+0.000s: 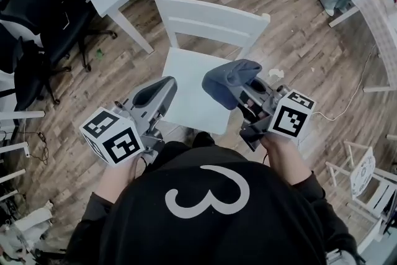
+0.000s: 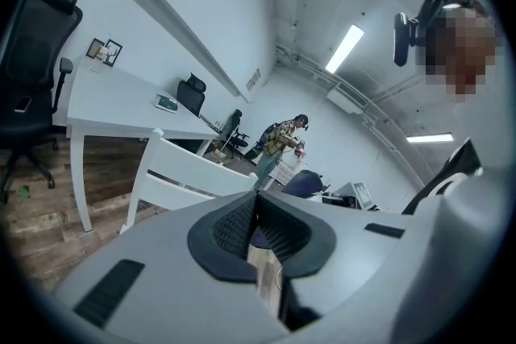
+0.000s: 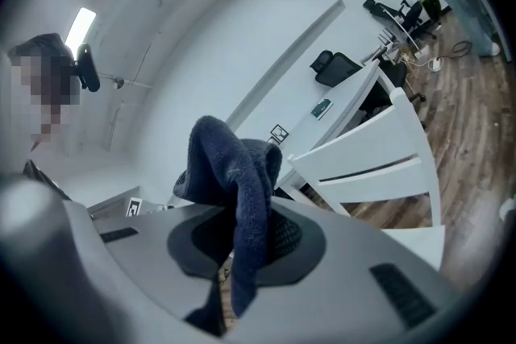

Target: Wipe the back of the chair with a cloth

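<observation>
Head view: the white chair (image 1: 211,23) stands in front of the person, its seat towards them and its slatted back on the far side. Both grippers hang over the near edge of that seat. The right gripper (image 1: 244,94) has its jaws closed on the cloth (image 1: 228,80). The left gripper (image 1: 157,92) is over the seat's near left corner, its pads drawn together with nothing between them.

The cloth is over the seat's near right part, well short of the chair's back and touching no part of the chair. Wiping does not look to have begun at this point; this reads as the carry toward the back.

The next move calls for reaching the right gripper across the seat to the top rail and laying a broad face of the cloth flat against it. The left gripper seems free to steady the chair if it slides.

In the right gripper view the cloth is dark blue, thick and nappy. It is bunched into a hump above the jaws, with one fold pinched between the pads and hanging below them. That loose bulk should give under pressure.
</observation>
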`<state>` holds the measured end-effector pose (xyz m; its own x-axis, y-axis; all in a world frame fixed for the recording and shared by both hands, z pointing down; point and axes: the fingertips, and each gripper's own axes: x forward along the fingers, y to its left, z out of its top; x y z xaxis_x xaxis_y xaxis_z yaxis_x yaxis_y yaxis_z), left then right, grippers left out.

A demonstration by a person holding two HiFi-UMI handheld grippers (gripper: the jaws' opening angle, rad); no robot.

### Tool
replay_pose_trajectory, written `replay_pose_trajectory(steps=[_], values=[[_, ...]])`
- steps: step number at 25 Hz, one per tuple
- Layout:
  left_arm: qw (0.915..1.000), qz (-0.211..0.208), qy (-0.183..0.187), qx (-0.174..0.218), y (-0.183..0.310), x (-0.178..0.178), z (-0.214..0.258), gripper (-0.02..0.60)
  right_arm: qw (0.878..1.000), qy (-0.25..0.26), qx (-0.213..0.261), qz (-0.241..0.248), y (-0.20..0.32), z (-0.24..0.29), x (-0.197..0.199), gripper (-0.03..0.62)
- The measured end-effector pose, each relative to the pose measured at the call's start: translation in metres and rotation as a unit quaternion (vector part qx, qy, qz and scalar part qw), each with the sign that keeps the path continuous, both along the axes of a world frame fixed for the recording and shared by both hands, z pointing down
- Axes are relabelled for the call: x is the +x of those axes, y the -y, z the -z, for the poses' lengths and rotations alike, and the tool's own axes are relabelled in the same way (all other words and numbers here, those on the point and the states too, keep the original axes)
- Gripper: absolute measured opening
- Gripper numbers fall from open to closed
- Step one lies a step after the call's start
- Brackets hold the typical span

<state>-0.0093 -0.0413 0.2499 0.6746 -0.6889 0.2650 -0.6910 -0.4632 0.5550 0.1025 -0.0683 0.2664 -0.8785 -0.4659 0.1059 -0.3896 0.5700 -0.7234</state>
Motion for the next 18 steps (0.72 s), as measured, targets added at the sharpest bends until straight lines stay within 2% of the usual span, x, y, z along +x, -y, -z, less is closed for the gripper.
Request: replay_pose_trajectory(steps=[7, 13, 18], values=[[1.0000, -0.002, 0.007, -0.007, 0.034, -0.011, -0.001, 0.014, 1.000, -0.008, 0.002, -0.005, 0.031, -0.003, -0.015, 0.051], [0.9996, -0.026, -0.001, -0.013, 0.062, -0.022, -0.007, 0.014, 1.000, -0.022, -0.011, -0.010, 0.044, -0.013, -0.034, 0.051], [0.9987, -0.045, -0.012, -0.024, 0.087, -0.038, -0.013, 0.014, 0.998, -0.060, -0.011, -0.032, 0.068, -0.024, -0.051, 0.051]])
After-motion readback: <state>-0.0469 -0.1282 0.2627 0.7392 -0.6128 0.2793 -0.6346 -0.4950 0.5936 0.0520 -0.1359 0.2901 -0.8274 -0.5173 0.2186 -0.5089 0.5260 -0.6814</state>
